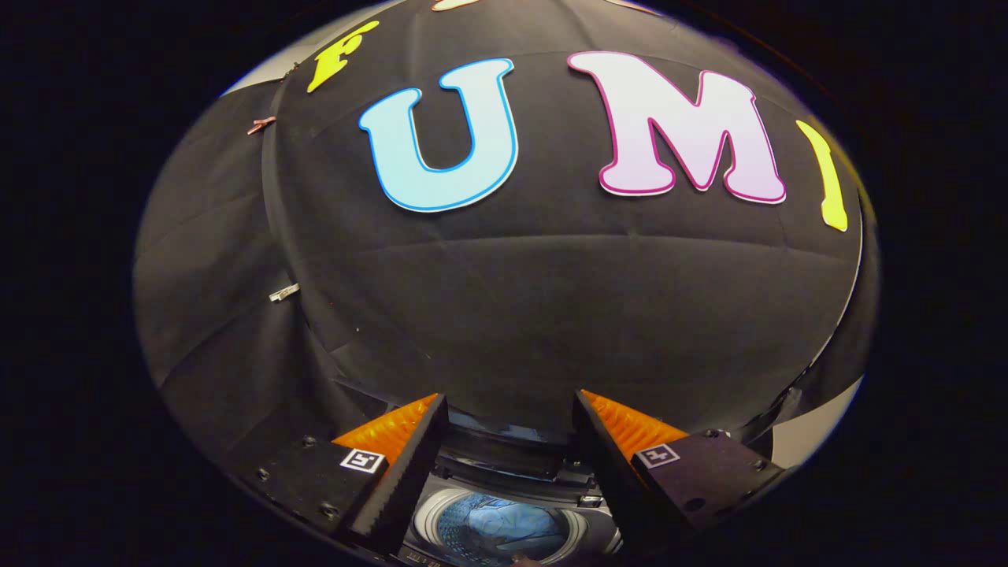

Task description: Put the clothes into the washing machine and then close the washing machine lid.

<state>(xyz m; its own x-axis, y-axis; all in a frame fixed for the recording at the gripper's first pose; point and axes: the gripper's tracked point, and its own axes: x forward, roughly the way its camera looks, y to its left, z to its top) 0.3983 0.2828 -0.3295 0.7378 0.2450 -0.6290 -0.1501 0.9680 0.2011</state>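
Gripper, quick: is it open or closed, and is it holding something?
Gripper: open, holding nothing; its fingers are spread apart above the round drum of the open grey washing machine, where bluish clothes lie.

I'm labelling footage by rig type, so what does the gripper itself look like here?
The gripper has two wedge-shaped fingers with ridged, serrated inner faces. Each is bolted to a dark flat block with visible screw heads, and each block carries a small square black-and-white marker. No cables or sleeve are visible.
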